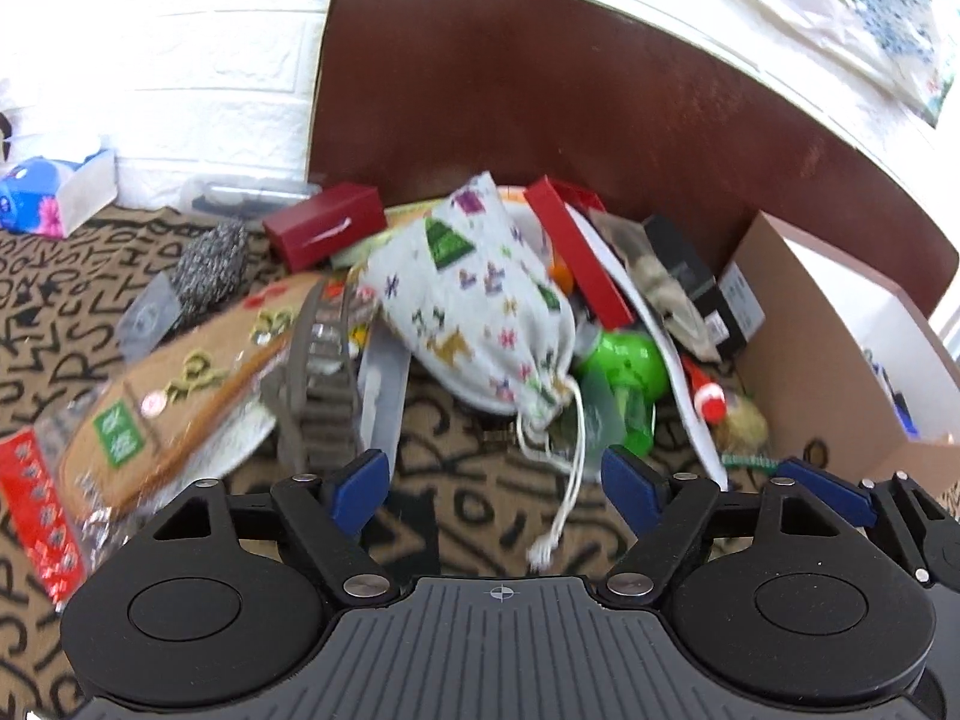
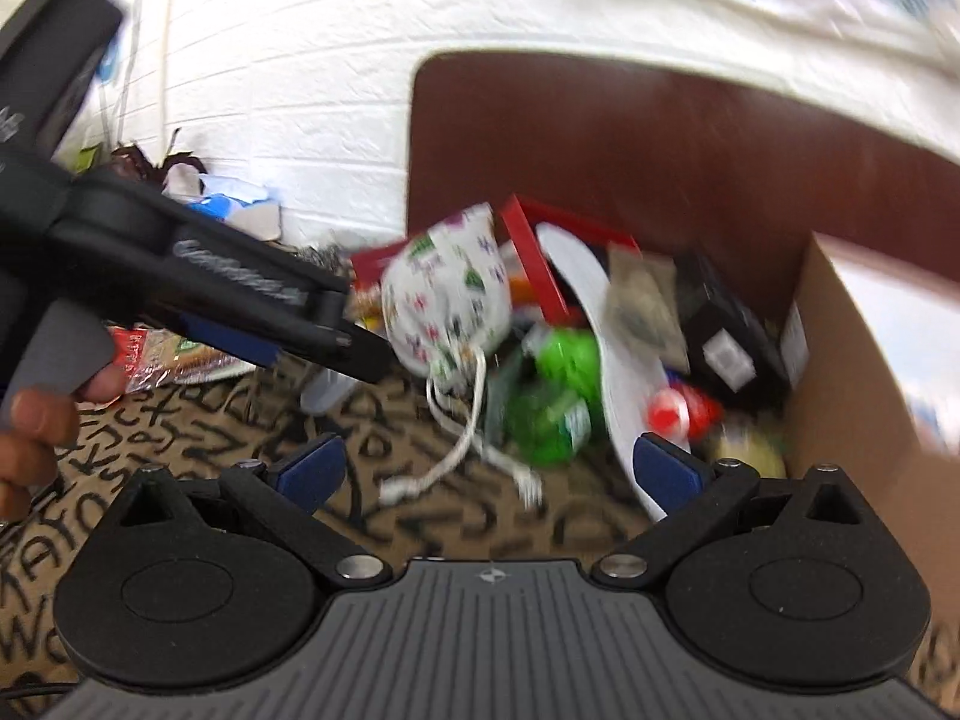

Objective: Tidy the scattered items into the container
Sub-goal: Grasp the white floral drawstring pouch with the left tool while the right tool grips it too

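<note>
The left gripper (image 1: 495, 477) stands wide apart, its blue pads (image 1: 360, 483) empty above the letter-patterned cloth (image 1: 456, 516); the right gripper (image 2: 489, 471) is likewise spread wide and holds nothing. Just ahead of both lies a white drawstring pouch (image 1: 474, 300) printed with small coloured figures, its cord (image 1: 567, 480) trailing loose toward the left gripper's pads without touching them. The pouch leans on a heap: a dark red box (image 1: 324, 225), a green plastic toy (image 1: 624, 363), a steel scourer (image 1: 210, 267) and a biscuit packet (image 1: 180, 384) toward the cloth's left edge. The cardboard box (image 1: 828, 360) stands at the cloth's right edge, open side up, against a brown headboard (image 1: 540, 90). Between the pads and the heap the cloth is bare but for the cord. In the right wrist view, motion-blurred, the left gripper's black arm reaches in from the left, near the pouch.
</note>
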A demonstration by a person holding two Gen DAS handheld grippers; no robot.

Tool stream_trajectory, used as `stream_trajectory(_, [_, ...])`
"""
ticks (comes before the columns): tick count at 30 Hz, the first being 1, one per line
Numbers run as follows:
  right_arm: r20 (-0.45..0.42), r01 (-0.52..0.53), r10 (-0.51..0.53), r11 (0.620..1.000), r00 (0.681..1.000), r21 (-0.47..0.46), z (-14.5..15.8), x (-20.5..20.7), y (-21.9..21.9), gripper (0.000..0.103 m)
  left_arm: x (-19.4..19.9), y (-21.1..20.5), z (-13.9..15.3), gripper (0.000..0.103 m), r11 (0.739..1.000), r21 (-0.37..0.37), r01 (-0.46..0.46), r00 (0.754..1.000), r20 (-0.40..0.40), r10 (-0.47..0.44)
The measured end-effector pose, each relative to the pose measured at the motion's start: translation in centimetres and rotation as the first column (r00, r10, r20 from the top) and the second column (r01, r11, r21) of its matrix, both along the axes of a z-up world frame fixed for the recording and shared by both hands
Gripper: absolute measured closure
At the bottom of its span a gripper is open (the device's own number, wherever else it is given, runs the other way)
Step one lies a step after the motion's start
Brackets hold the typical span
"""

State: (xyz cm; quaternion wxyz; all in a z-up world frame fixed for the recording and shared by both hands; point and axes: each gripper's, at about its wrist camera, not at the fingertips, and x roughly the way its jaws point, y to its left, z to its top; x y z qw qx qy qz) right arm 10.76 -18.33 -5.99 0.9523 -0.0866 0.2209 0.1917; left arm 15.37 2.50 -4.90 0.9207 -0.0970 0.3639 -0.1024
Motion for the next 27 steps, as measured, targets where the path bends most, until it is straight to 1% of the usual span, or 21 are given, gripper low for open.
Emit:
stream_trajectory(4, [0.058,-0.088,0.091,0.995,0.994,-0.054,0.5,2.2,1.4,0.015,2.3,0.2,0.2,0.018,1.000,-0.021,-0.003,1.000,-0.010,0.003])
stream_trajectory(6, [0.065,-0.124,0.129,0.989,0.989,-0.078,0.4,3.6,2.1,0.020,3.5,0.5,0.1,0.018,0.999,-0.036,-0.008,1.000,-0.018,0.007])
stream_trajectory(8, [0.056,-0.150,0.156,0.984,0.986,-0.092,0.2,5.0,2.6,0.028,4.6,0.8,-0.1,0.018,0.999,-0.048,-0.016,1.000,-0.027,0.015])
stream_trajectory(10, [0.040,-0.164,0.169,0.982,0.985,-0.092,-0.2,6.4,3.0,0.031,5.6,0.9,-0.4,0.018,0.998,-0.052,-0.021,0.999,-0.036,0.019])
stream_trajectory(15, [0.022,-0.184,0.187,0.978,0.982,-0.098,-1.0,9.1,3.9,0.032,8.0,0.8,-1.3,0.018,0.999,-0.041,-0.016,0.999,-0.051,0.014])
stream_trajectory(16, [0.022,-0.188,0.191,0.977,0.981,-0.098,-1.0,9.6,4.0,0.032,8.5,0.8,-1.5,0.017,0.999,-0.044,-0.013,0.999,-0.054,0.011])
stream_trajectory(19, [0.020,-0.192,0.195,0.977,0.981,-0.095,-1.2,10.8,4.3,0.032,9.5,0.8,-1.8,0.018,0.998,-0.069,0.002,0.998,-0.059,-0.006])
stream_trajectory(20, [0.015,-0.195,0.197,0.977,0.980,-0.091,-1.3,11.0,4.4,0.035,9.8,0.8,-1.9,0.019,0.997,-0.072,0.005,0.998,-0.061,-0.009])
stream_trajectory(22, [0.011,-0.198,0.200,0.976,0.980,-0.086,-1.5,11.3,4.4,0.039,10.1,0.6,-2.1,0.028,0.998,-0.066,0.009,0.998,-0.060,-0.013])
stream_trajectory(23, [0.014,-0.198,0.200,0.976,0.980,-0.085,-1.5,11.3,4.4,0.042,10.2,0.5,-2.2,0.030,0.998,-0.060,0.012,0.998,-0.057,-0.016])
stream_trajectory(27, [0.009,-0.197,0.199,0.977,0.980,-0.081,-1.3,11.3,4.2,0.052,9.8,0.2,-2.1,0.045,0.999,-0.044,0.029,0.999,-0.042,-0.031])
